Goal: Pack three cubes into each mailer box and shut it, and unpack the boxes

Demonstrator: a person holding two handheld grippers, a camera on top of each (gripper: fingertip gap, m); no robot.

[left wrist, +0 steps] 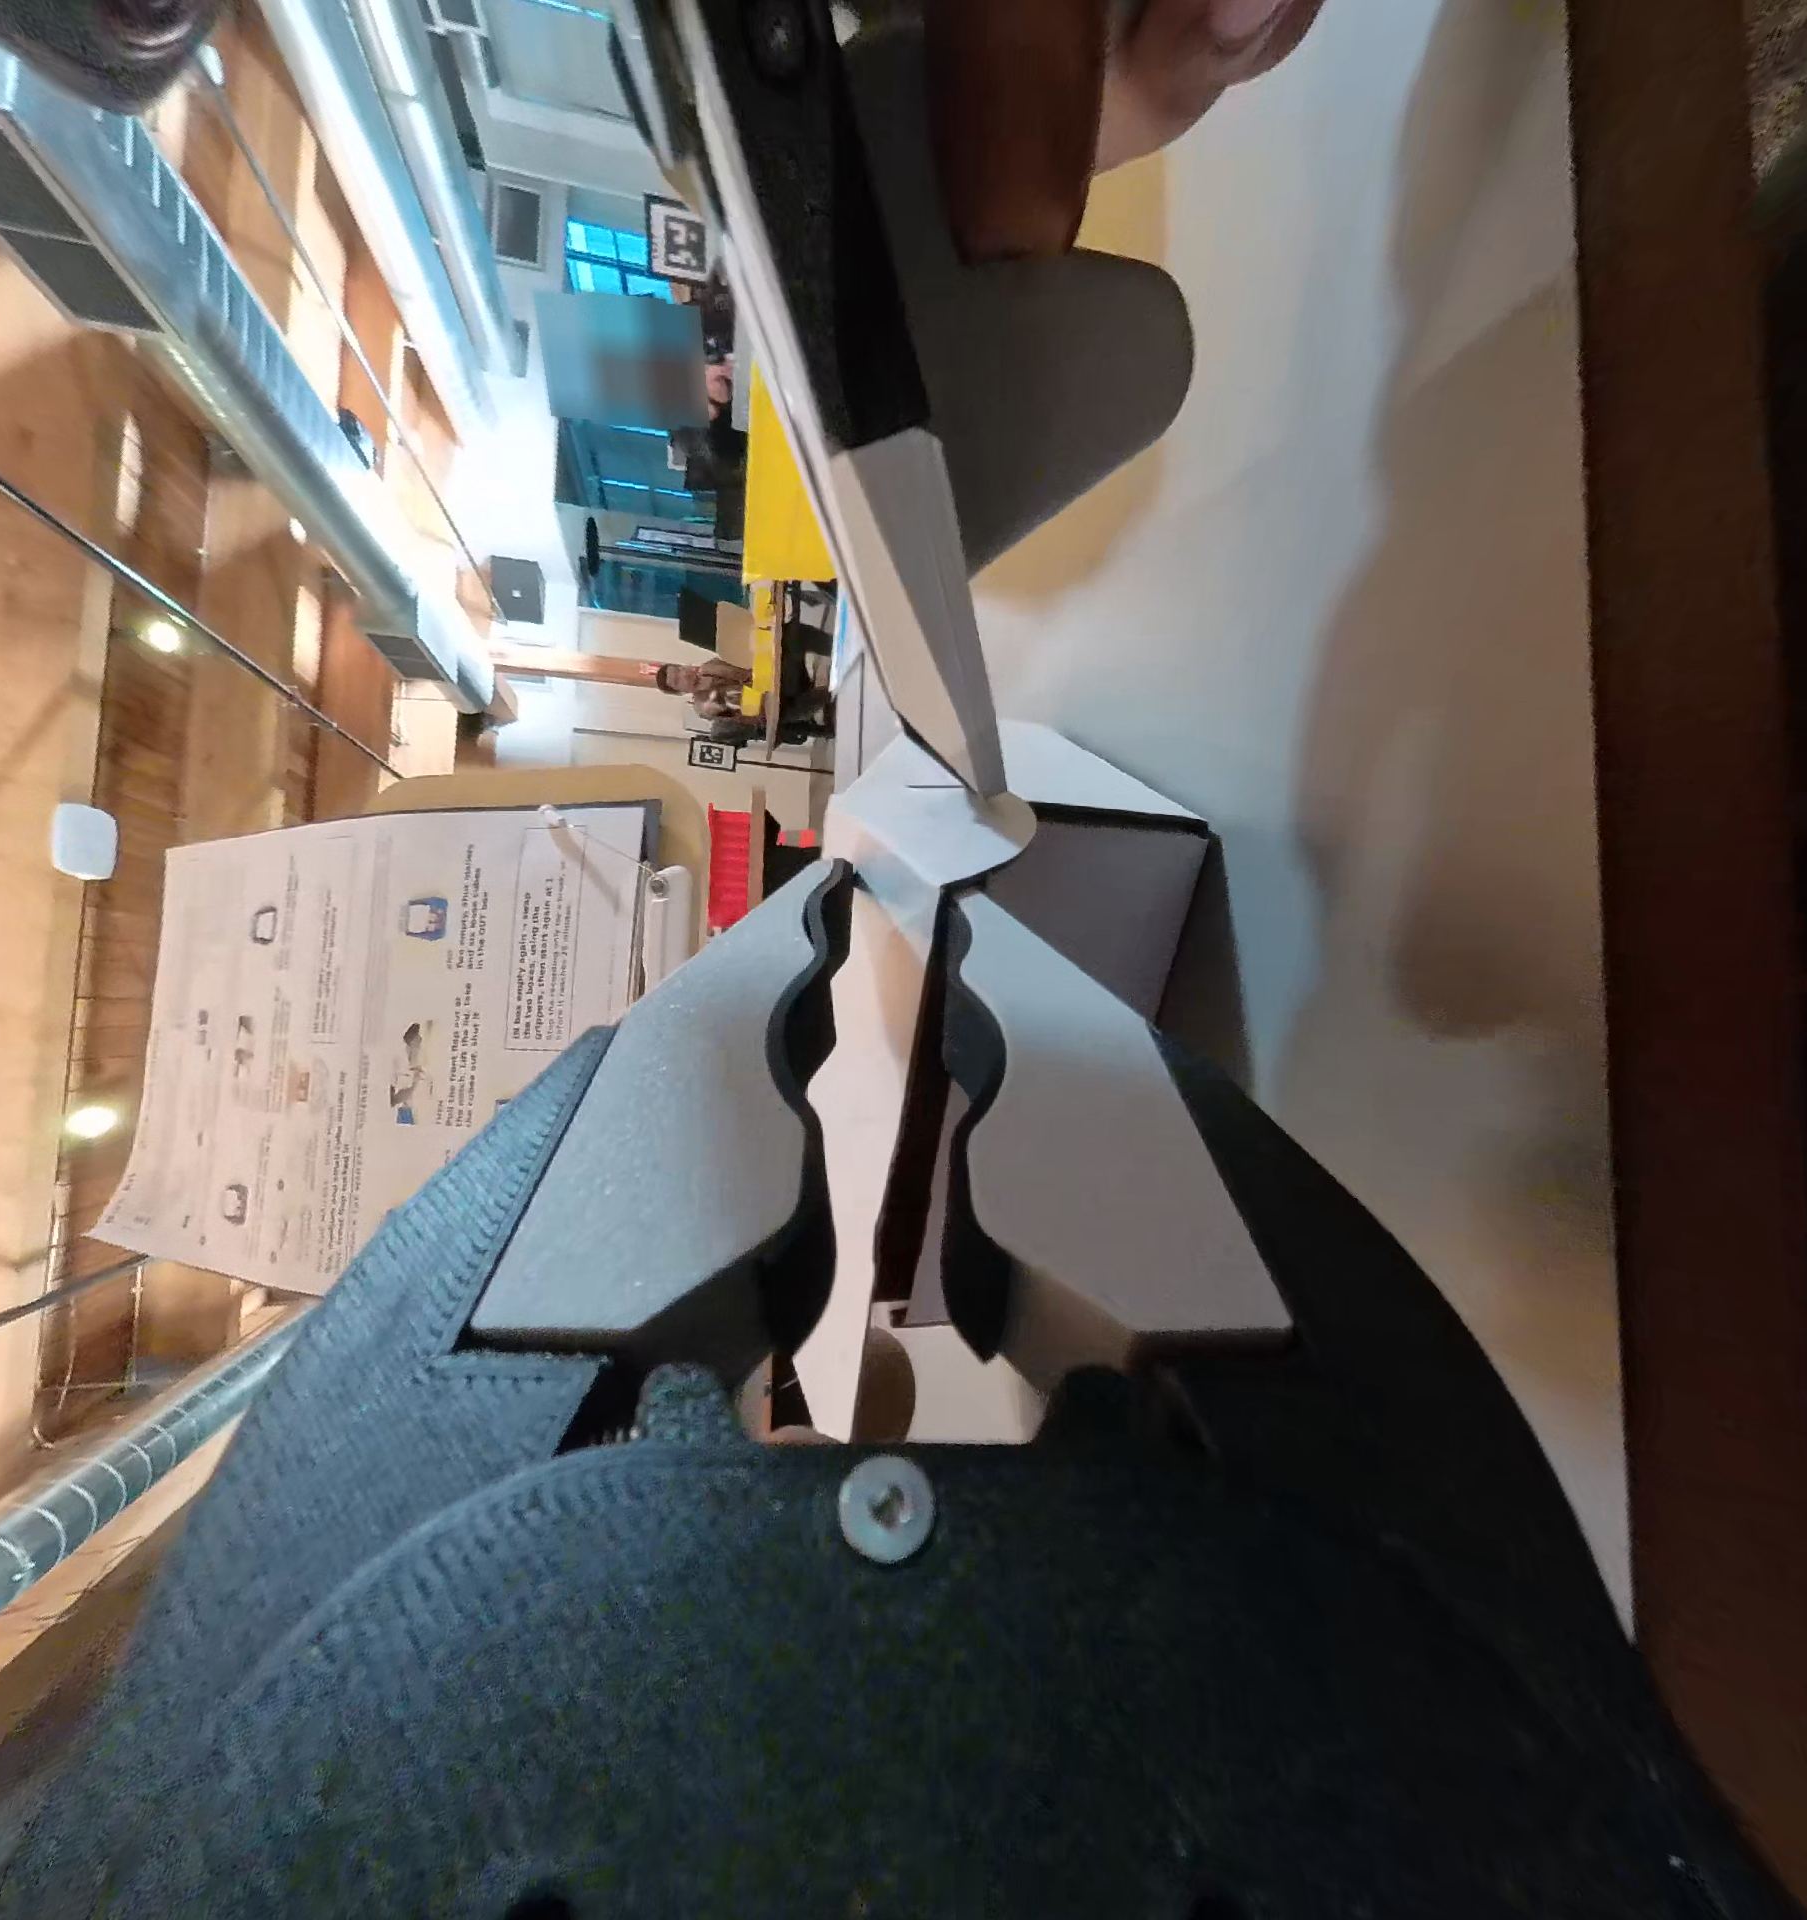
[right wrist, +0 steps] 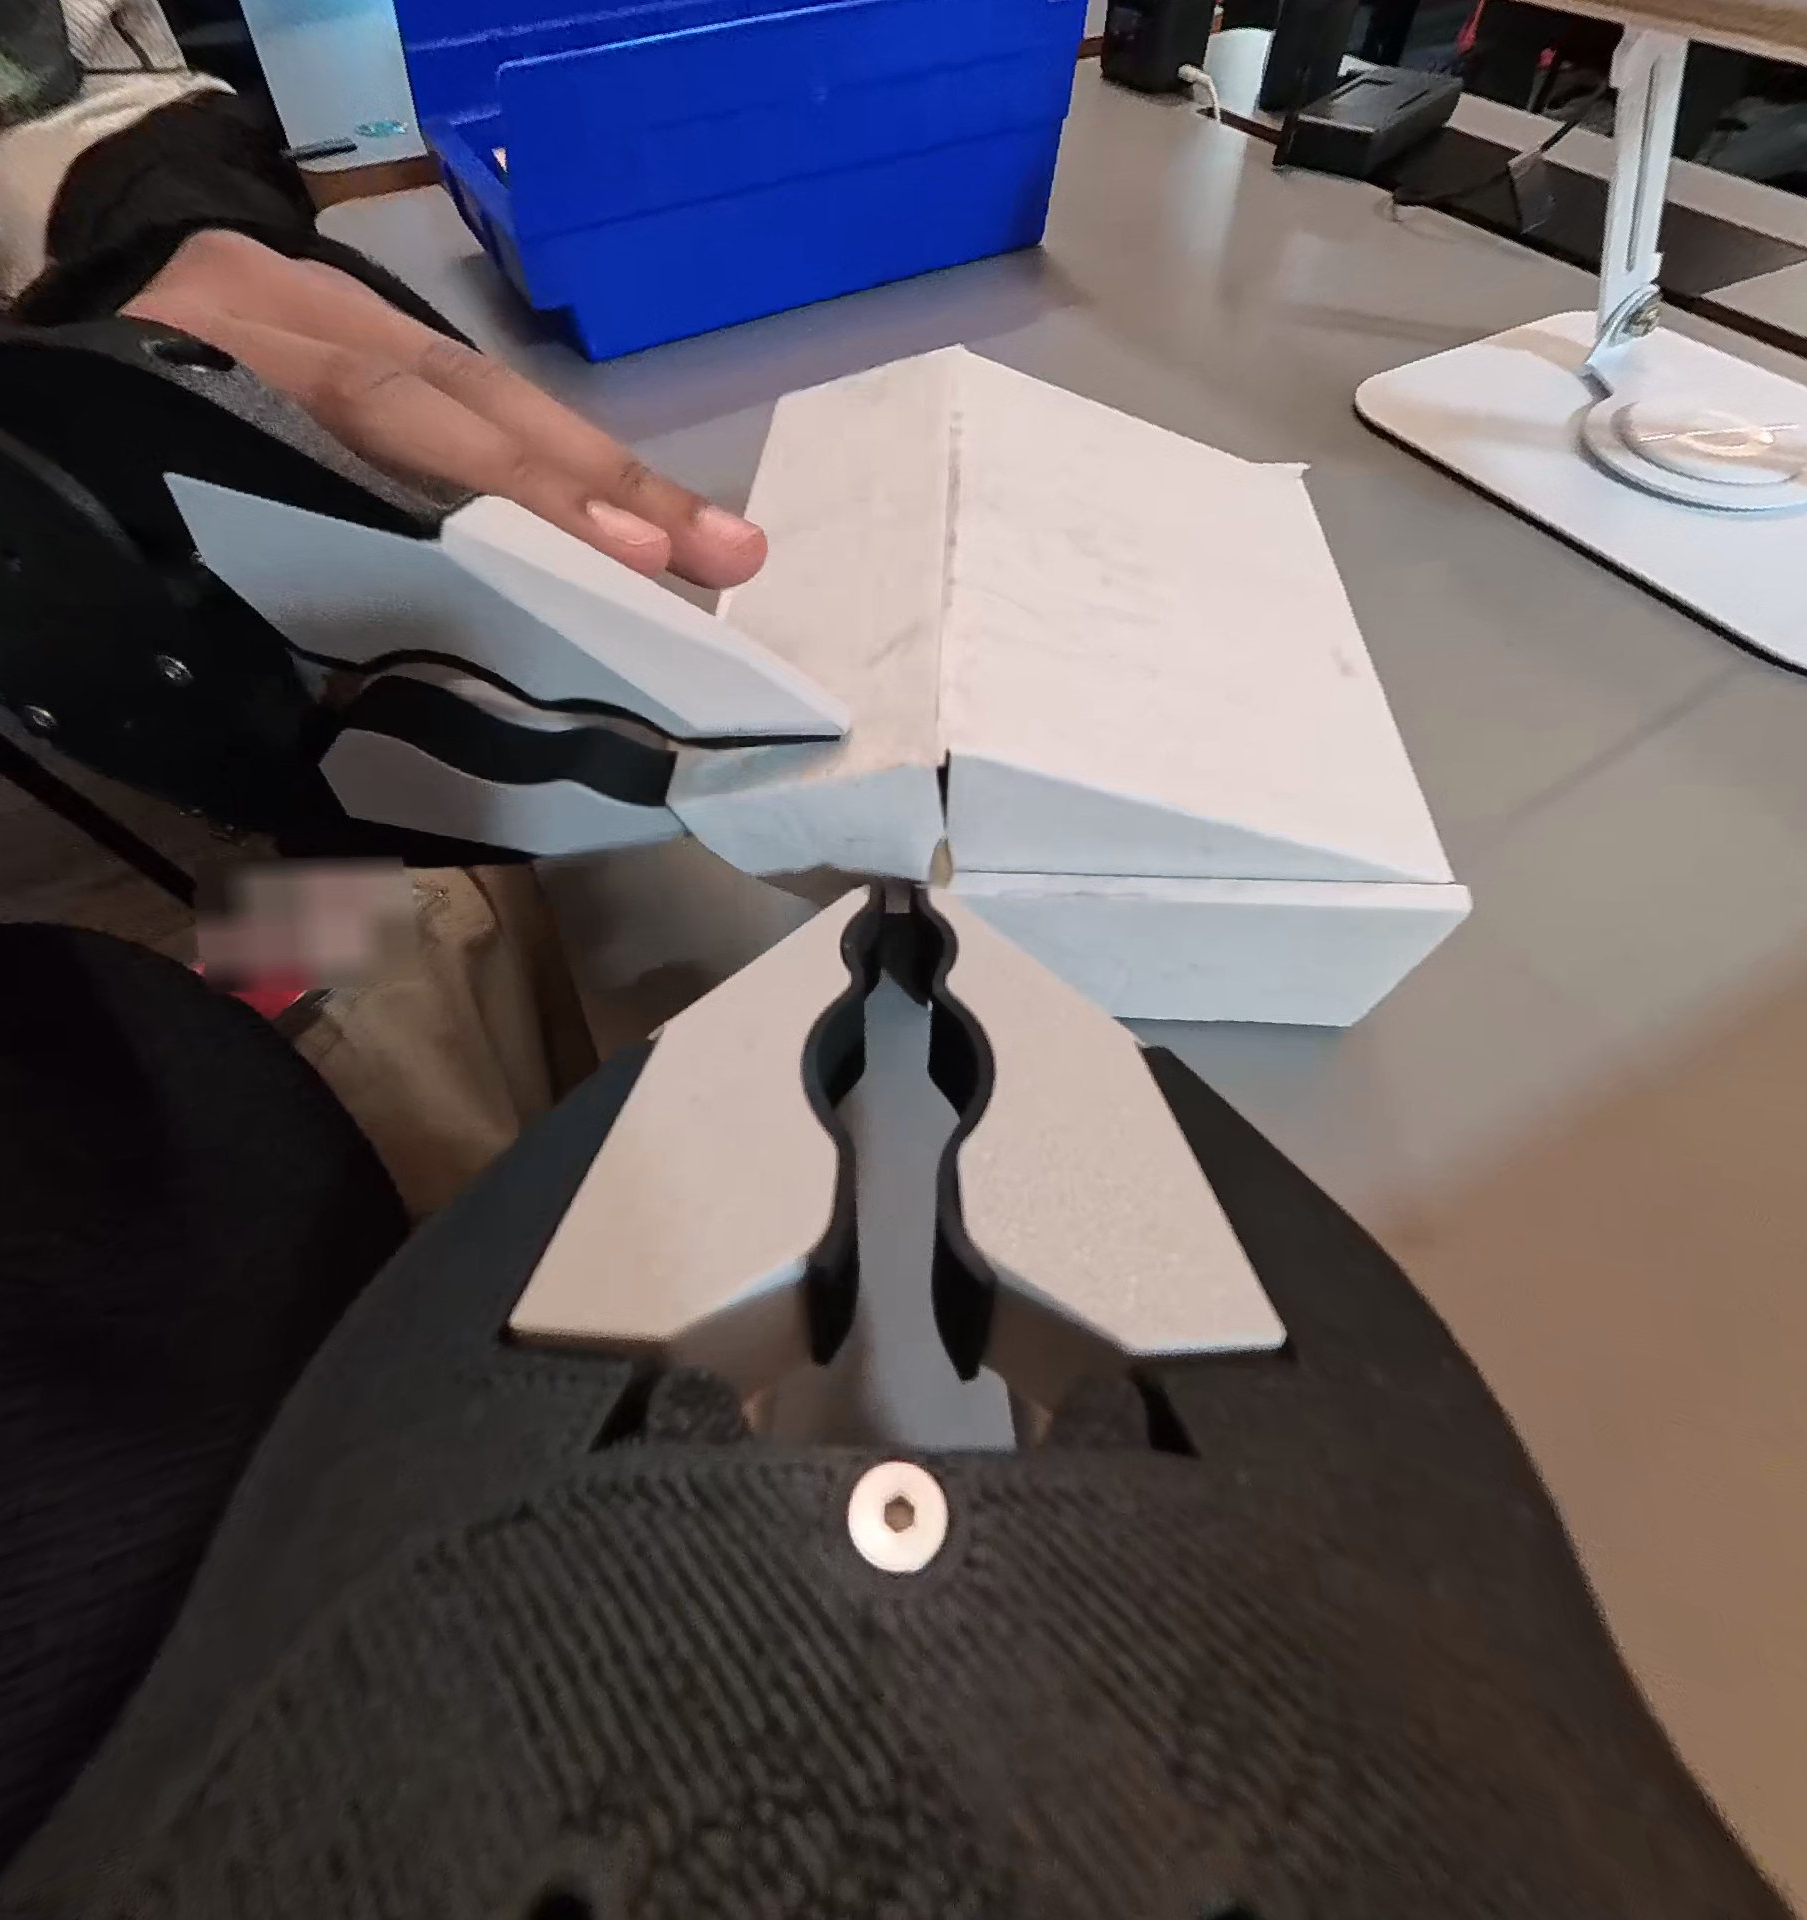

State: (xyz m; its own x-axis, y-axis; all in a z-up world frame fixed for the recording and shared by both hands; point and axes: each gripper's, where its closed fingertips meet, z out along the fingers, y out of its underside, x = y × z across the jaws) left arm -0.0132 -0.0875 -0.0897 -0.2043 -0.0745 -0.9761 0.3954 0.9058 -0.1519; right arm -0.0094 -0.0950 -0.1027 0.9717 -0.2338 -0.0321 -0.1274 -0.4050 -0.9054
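- The white mailer box (right wrist: 1117, 665) lies on the grey table (right wrist: 1501, 1195), its long axis running from the near edge away towards the far right; its lid is raised in two sloping panels that meet in a ridge along the middle
- The left gripper (right wrist: 764, 743) comes in from the left and its fingers are clamped on the near left corner of the lid, a person's hand (right wrist: 442, 416) lying flat along its top
- In the left wrist view, which is turned on its side, the left gripper (left wrist: 894, 883) has a white cardboard flap pinched between its jaws, and the box's dark inside (left wrist: 1107, 914) shows just beyond
- The right gripper (right wrist: 897, 906) sits at the near face of the box, fingers nearly together on a small tab at the front seam; whether it truly grips the tab I cannot tell
- A blue bin (right wrist: 753, 177) stands on the table behind the box, well apart from it
- A white stand base (right wrist: 1605, 468) rests to the far right, near the box's far end
- Bare table lies open to the right and near side of the box; the table's edge runs close on the left
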